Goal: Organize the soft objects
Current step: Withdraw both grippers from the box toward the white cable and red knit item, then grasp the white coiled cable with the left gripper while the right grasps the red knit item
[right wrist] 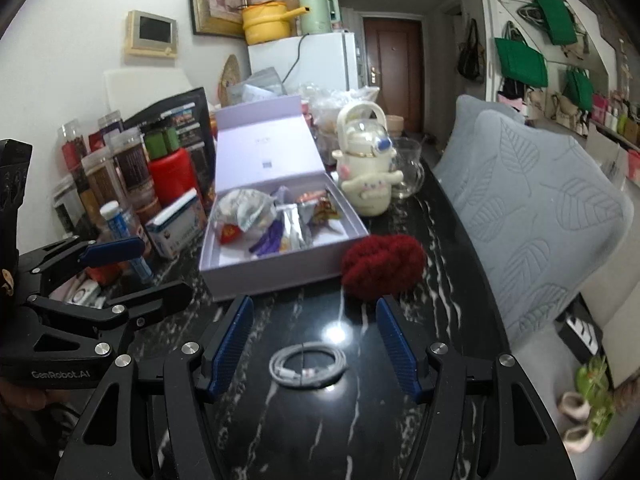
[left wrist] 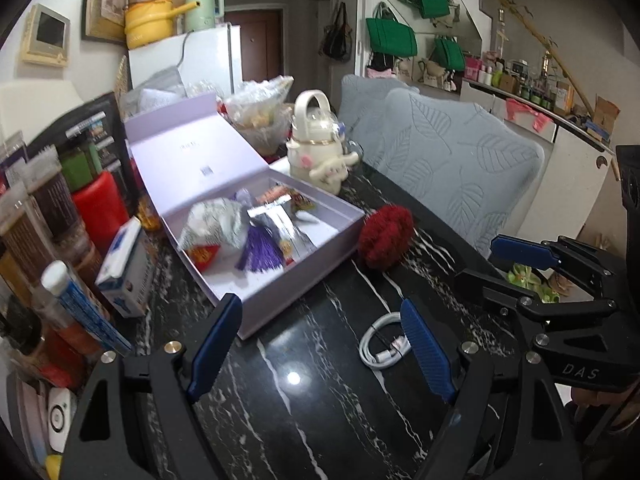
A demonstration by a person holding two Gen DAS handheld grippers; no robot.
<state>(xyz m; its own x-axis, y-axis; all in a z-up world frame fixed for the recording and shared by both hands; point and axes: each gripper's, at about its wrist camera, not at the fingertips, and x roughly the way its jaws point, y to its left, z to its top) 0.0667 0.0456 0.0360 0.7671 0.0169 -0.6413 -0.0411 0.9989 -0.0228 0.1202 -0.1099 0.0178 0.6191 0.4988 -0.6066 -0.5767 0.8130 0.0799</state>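
Note:
A fuzzy dark red knitted bundle [left wrist: 386, 236] [right wrist: 382, 266] lies on the black marbled table [left wrist: 320, 420] [right wrist: 360, 420], against the front right corner of an open lilac box [left wrist: 304, 264] [right wrist: 280, 276]. The box holds crumpled packets and a purple tassel [left wrist: 260, 248] [right wrist: 266, 242]. My left gripper [left wrist: 320, 304] [right wrist: 164, 268] is open over the table in front of the box, holding nothing. My right gripper [right wrist: 314, 302] [left wrist: 492, 264] is open too, just short of the red bundle. A coiled white cable [right wrist: 308, 364] [left wrist: 382, 340] lies on the table below its gap, clear of both pads.
Jars, bottles and a red canister [right wrist: 172, 176] crowd the table's left side, with a blue and white carton [left wrist: 124, 276] [right wrist: 176, 226] beside the box. A cream character bottle [left wrist: 316, 144] [right wrist: 368, 160] and a glass cup [right wrist: 408, 168] stand behind. Grey leaf-pattern cushions [left wrist: 460, 168] [right wrist: 540, 208] line the right edge.

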